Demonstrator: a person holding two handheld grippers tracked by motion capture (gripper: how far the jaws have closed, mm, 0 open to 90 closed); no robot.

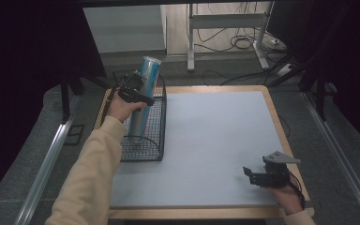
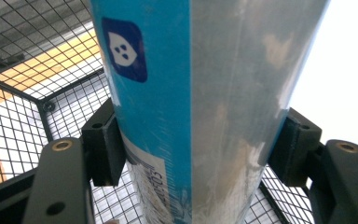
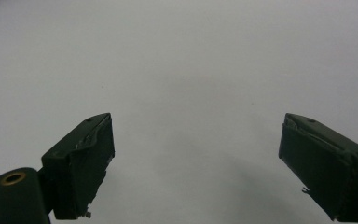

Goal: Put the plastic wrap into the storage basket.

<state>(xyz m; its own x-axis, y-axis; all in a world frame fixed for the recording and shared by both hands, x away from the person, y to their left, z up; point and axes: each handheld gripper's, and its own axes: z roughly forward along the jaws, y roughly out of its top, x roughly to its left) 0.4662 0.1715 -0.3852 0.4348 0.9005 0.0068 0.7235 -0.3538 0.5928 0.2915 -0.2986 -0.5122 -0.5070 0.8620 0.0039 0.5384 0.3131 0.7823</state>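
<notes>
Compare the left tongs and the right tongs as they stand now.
The left tongs are shut on the blue tube; the right tongs are open and hold nothing. The left tongs are raised over the wire basket at the table's far left; the right tongs sit low over the bare mat near right. Both have black jaws.

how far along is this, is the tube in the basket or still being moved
Nothing looks finished yet. In hand: the left gripper is shut on the blue and silver tube, which stands tilted in the wire basket, not released. The right gripper is open over the bare mat, idle. Left: letting go.
</notes>
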